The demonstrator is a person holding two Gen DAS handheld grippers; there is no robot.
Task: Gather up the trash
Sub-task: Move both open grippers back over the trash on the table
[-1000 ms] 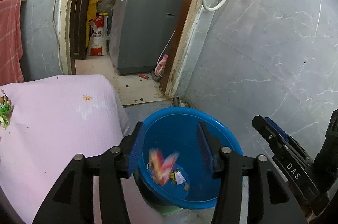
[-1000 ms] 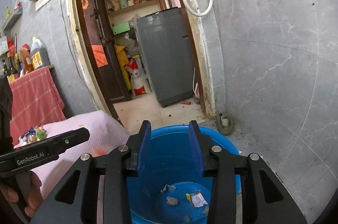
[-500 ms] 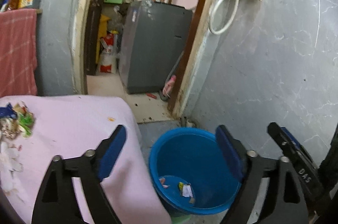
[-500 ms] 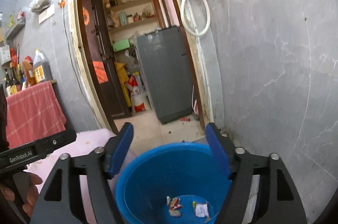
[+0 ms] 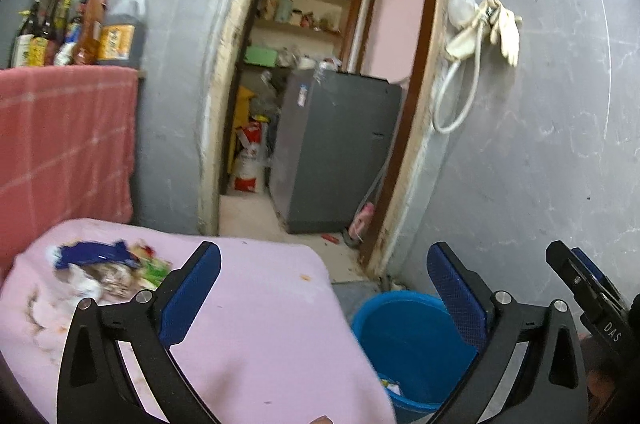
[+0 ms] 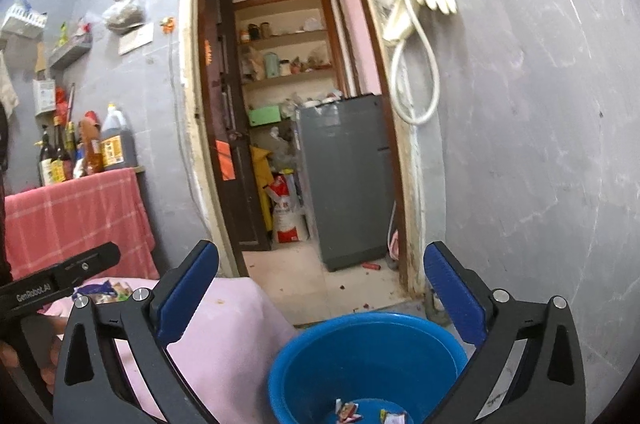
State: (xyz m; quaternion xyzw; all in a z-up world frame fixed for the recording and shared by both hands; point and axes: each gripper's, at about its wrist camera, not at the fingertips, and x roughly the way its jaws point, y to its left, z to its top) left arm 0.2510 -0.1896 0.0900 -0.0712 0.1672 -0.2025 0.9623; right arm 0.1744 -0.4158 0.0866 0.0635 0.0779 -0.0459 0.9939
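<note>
Both grippers empty, jaws opening wide, nothing between them.
Left wrist view: left gripper (image 5: 320, 288) faces the wrapper pile (image 5: 108, 270) on the pink cloth (image 5: 256, 324), likely its next pick. Right wrist view: right gripper (image 6: 320, 288) hangs above the blue bucket (image 6: 316, 356), where dropped wrappers (image 6: 348, 412) lie.

Grey marbled walls (image 6: 540, 144), open doorway (image 6: 288, 104) w/ shelves (image 6: 286, 58), grey appliance (image 6: 346, 180), poss. a washer.

Soft, even indoor light, brightest through the open wooden-framed doorway (image 6: 296, 144). Fisheye bends walls; corners go black. The left wrist view is motion-blurred, especially the crumpled wrappers (image 5: 104, 268) at left.
</note>
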